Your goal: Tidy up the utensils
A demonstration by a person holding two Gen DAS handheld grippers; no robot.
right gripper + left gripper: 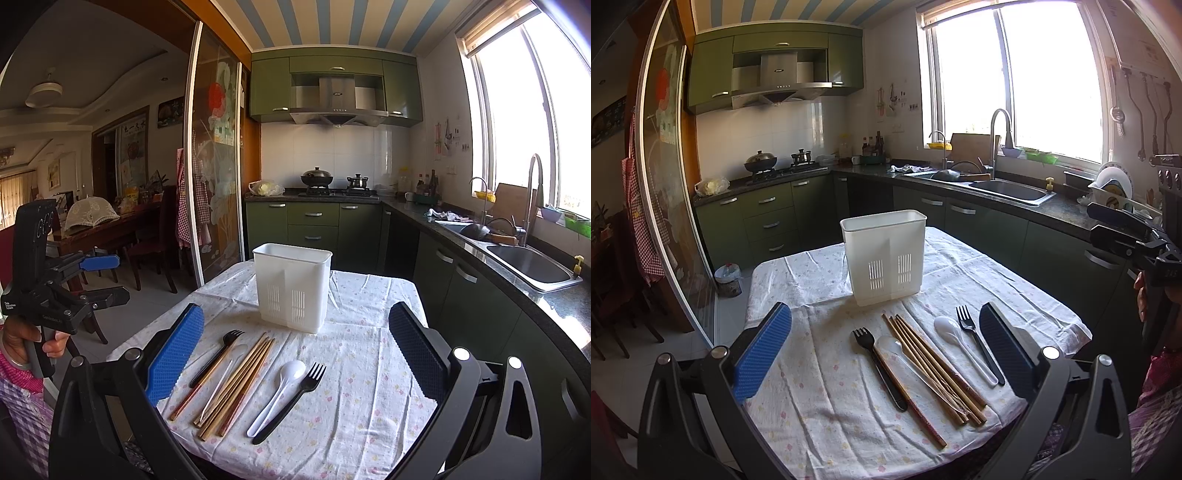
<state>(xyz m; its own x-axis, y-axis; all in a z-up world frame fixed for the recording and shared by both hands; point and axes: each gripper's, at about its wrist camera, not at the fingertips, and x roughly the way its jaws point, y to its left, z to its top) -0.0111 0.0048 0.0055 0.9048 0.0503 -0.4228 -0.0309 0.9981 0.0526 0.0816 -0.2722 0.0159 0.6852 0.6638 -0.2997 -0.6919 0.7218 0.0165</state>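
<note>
Both grippers stood wide and held nothing, which suited a start: the left gripper point(886, 350) hung above the near edge of the tabletop point(820, 406) with its blue pad on one side and its dark pad on the other, framing nearly the whole row of utensils, and the right gripper point(295, 354) did much the same from a spot further to the right. Neither touched anything. Nearest the left gripper lay a black fork point(877, 365) with a clear spoon point(905, 360) just beside it, both handles pointing toward the person; a bundle of chopsticks point(931, 365) lay next, fanned slightly and overlapping the clear spoon, so picking one stick alone would likely call for a narrower, careful pinch. Further right lay a white spoon point(955, 341) touching a second black fork point(979, 341), close to the dark pad. Everything lay flat with handles roughly parallel, probably set out so that each could be taken by its handle. Beyond the row, toward the far edge, stood a white holder point(884, 254), upright, with a divider and slotted walls, its open top facing up to receive the pieces; it looked empty, though its inside was mostly hidden. A flowered cloth point(351, 406) covered the tabletop, wrinkled in places, which might let thin chopsticks sink or roll.
</note>
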